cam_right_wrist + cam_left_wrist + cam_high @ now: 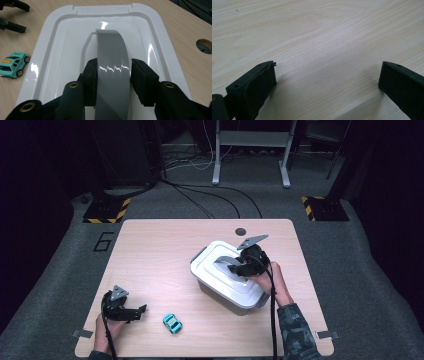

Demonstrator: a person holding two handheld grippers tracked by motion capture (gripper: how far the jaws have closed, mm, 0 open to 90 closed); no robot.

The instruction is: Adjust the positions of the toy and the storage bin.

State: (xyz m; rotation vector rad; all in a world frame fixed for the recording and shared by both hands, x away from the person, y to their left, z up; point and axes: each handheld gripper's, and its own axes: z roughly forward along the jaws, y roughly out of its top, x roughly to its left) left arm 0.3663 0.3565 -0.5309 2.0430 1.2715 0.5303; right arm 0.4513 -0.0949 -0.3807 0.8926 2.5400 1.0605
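A white plastic box stands with its lid on at the table's right middle. A grey arched handle rises from the lid. My right gripper straddles that handle, a black pad against each side of it, shut on it. From above, the right gripper sits over the lid's centre on the handle. My left gripper rests low near the table's front left, its jaws wide apart and pointing right. In its own view the left gripper has nothing but bare wood between the fingers.
A small teal toy car lies on the wood between the left gripper and the box, also as the toy car left of the lid. A round hole marks the light wooden table near its far edge.
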